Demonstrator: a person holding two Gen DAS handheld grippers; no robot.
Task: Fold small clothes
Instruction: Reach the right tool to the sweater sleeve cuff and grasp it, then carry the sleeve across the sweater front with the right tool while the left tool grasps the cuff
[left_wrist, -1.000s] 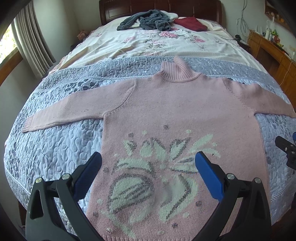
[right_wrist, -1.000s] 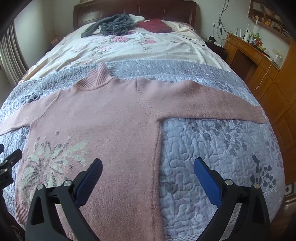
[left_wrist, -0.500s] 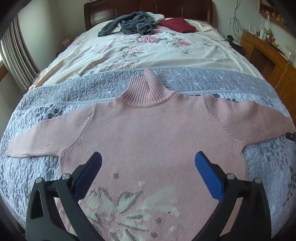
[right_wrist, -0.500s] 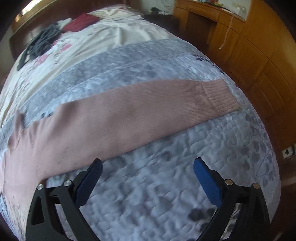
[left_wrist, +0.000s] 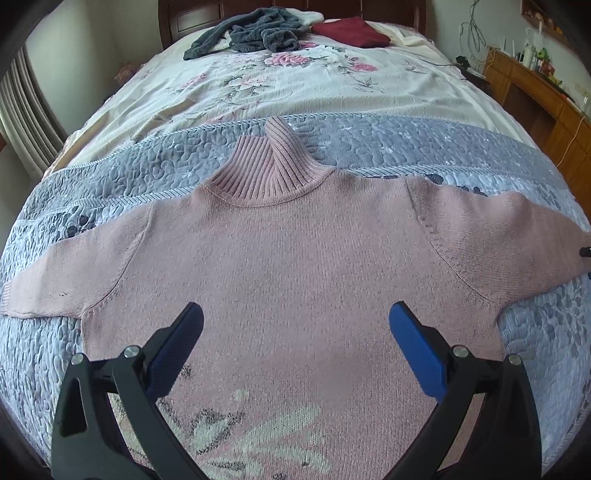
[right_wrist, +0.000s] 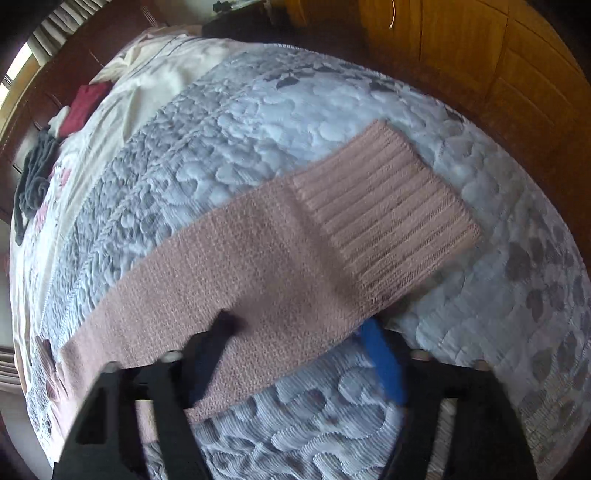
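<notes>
Both claws have pushed forward since a second ago: the left one has travelled up the chest toward the collar, and the right one has swung out along the sleeve until the cuff fills its view.

Starting at the left, the left gripper (left_wrist: 295, 332) hovers over the pink knitted turtleneck sweater (left_wrist: 295, 266), its blue-padded jaws wide apart and holding nothing. To the left of that claw the sweater's one sleeve (left_wrist: 74, 280) lies stretched flat on the grey-blue quilted bedspread (left_wrist: 92, 192); straight ahead of it stands the ribbed collar (left_wrist: 273, 170), and beyond that the cream flower-printed sheet (left_wrist: 295, 85). Below the claw the top of the pale flower pattern (left_wrist: 258, 421) shows.

Further right, the right gripper (right_wrist: 299, 332) sits low at the other sleeve (right_wrist: 229, 280), with the ribbed cuff (right_wrist: 384, 206) just ahead and to its right. One dark finger lies over the knit and the blue pad (right_wrist: 380, 354) peeks out at the sleeve's near edge, so the jaws seem to straddle the fabric. With the motion blur I cannot tell whether they have closed on it.

As for progress, the sweater lies fully spread, front up, both sleeves out, with no fold made yet. I judge this to be the very start: the first sleeve is about to be brought in across the body, then the other sleeve and the body folds remain.
</notes>
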